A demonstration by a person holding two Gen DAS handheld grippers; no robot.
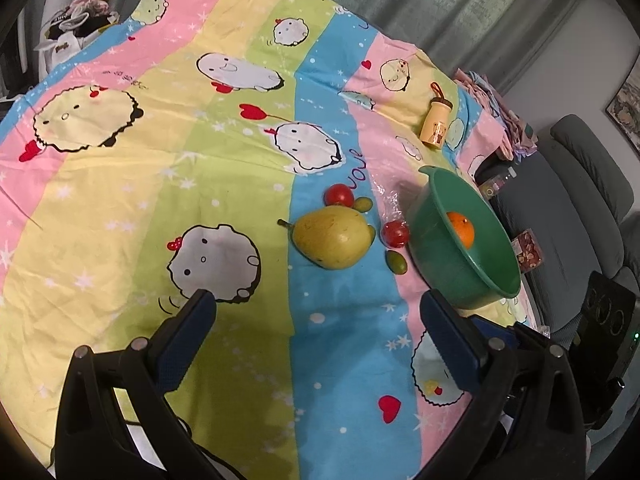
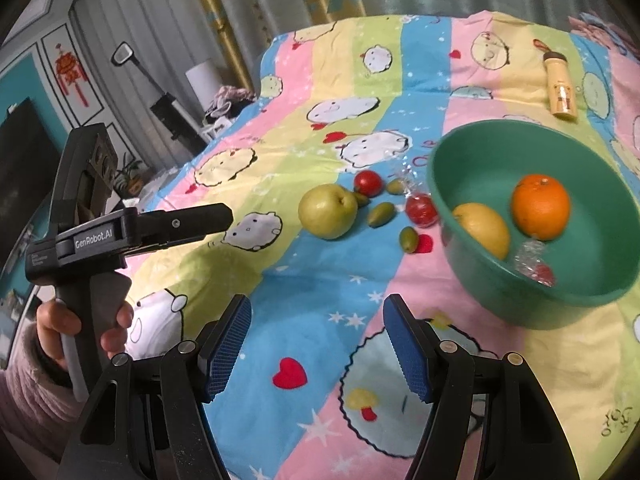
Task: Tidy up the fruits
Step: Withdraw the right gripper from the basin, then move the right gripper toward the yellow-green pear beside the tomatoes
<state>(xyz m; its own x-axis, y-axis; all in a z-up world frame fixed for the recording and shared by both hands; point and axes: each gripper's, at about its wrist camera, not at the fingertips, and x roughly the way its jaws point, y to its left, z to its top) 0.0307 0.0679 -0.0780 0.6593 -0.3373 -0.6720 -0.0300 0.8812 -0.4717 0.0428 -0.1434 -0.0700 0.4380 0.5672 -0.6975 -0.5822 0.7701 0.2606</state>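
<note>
An orange and a yellow fruit lie in the green bowl, the pear, tomatoes and olives wait beside it, both grippers' jaws open, empty.

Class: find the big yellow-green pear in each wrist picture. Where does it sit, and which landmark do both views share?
Left wrist: pear lies centre, left of the green bowl.
Right wrist: pear sits centre, left of the bowl.
Shared landmark: the bowl.
</note>
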